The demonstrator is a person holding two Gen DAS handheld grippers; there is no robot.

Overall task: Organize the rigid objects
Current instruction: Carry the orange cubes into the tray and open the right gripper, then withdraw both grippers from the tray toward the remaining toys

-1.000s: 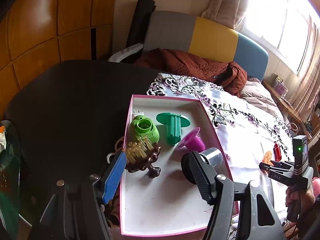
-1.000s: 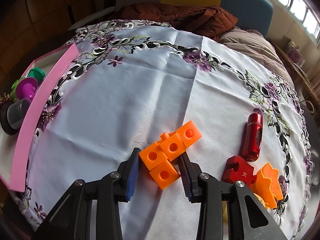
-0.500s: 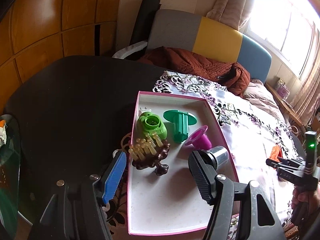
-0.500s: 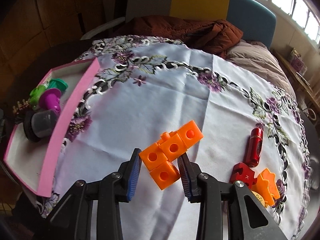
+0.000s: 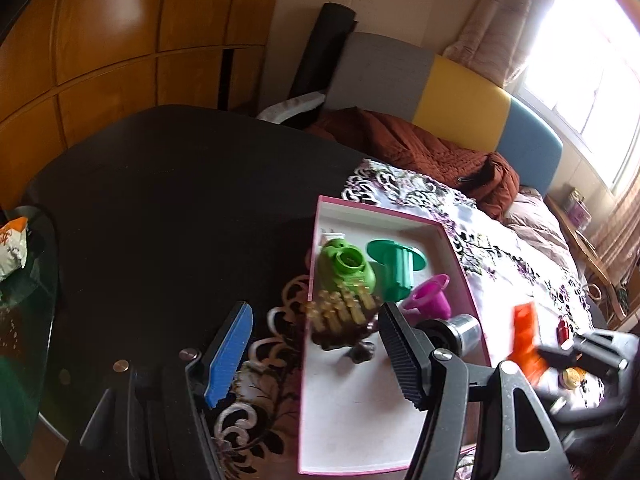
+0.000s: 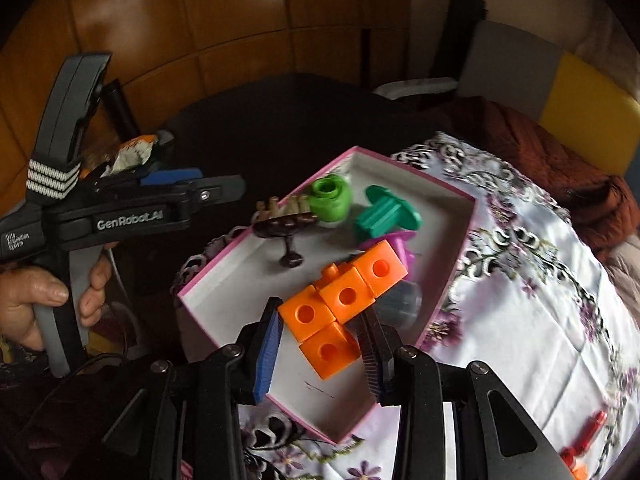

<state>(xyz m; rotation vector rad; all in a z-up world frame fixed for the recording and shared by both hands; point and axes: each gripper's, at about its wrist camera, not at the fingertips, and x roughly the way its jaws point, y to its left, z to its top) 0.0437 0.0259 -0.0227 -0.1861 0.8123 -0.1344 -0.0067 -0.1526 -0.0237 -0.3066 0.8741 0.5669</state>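
Orange linked cubes sat pinched between the two pads of the right hand-held gripper, held in the air above the near end of the pink-rimmed white box. The jaws were closed only as far as the lowest cubes allowed, blue pad on one side and black ribbed pad on the other.

The left hand-held gripper stood spread wide with nothing between its pads, hovering over the near left corner of the box; its blue pad hung over the dark bench and its black pad over the box floor. From the right wrist view a hand could be seen gripping its handle.

Inside the box lay a green round toy, a green flanged spool, a magenta funnel-shaped piece, a small metal-capped cylinder and a brown stand with tan pegs.

A second before, the cubes had rested on the embroidered white tablecloth with the right pads around them, well away from the box; since then they had been lifted and carried across to it. A red cylinder stayed on the cloth. The left one had kept its spread and drifted slightly leftward.
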